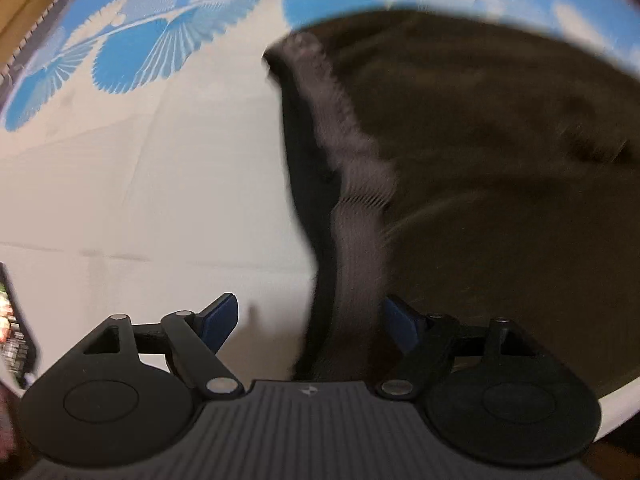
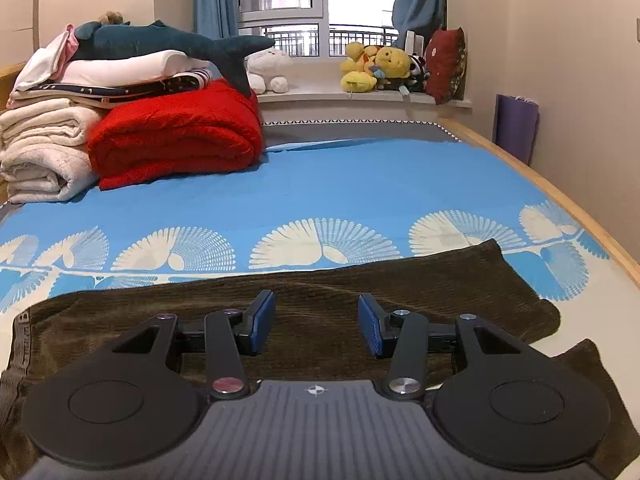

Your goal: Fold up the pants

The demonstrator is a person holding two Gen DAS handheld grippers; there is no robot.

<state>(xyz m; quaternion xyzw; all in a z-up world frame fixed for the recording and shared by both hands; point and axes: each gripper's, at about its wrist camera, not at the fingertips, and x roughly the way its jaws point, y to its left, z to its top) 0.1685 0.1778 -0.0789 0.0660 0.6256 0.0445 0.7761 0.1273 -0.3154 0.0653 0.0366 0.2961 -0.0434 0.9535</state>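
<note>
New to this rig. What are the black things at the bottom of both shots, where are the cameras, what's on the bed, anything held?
No robot arm here: a person holds a two-finger claw in each hand, each with a fisheye camera looking along its fingers. The left wrist view looks steeply down: the left claw is open, the waistband of the brown pants lies between its pads, not pinched. The right wrist view looks across the bed: the right claw is open above the pants, holding nothing. They lie on a blue-and-white sheet; folded blankets sit behind.
</note>
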